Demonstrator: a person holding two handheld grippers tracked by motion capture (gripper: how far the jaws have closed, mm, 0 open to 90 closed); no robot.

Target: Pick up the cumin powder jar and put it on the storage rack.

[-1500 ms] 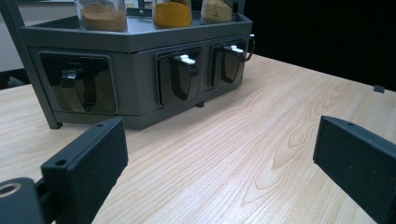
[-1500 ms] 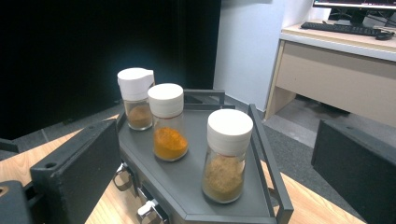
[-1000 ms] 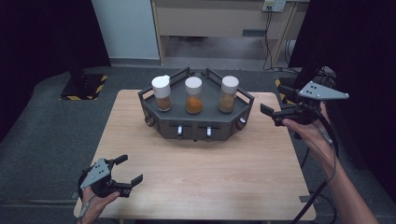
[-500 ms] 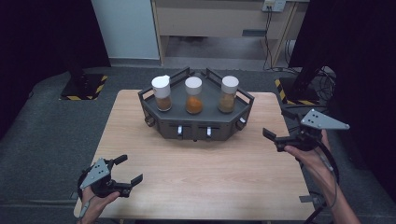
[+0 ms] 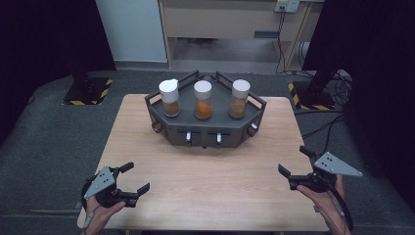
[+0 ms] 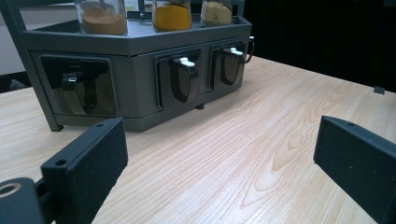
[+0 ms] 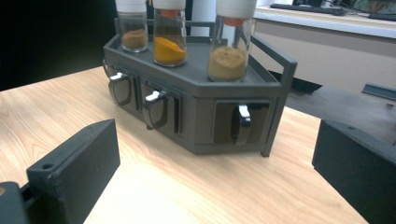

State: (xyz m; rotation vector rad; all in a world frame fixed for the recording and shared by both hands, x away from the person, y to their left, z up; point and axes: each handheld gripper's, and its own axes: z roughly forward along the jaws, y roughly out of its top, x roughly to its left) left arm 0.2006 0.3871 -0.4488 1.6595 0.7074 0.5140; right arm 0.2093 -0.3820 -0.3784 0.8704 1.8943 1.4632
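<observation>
Pale wood table (image 5: 205,166), dark carpet around it, a cabinet at the back wall. I hold both sets of jaws spread wide with nothing between them. Left gripper (image 5: 131,182) sits near the table's near-left corner; right gripper (image 5: 293,163) near the near-right edge, well apart from each other. Bare wood lies between both and the dark spice rack (image 5: 205,128) at the far middle. High view: three white-capped jars, brown (image 5: 170,98), orange (image 5: 203,101), tan (image 5: 239,99), upright on the rack's top tray. My gripper views show the rack's front drawers (image 6: 180,80) with handles; right gripper view also shows its side rail (image 7: 279,60).
</observation>
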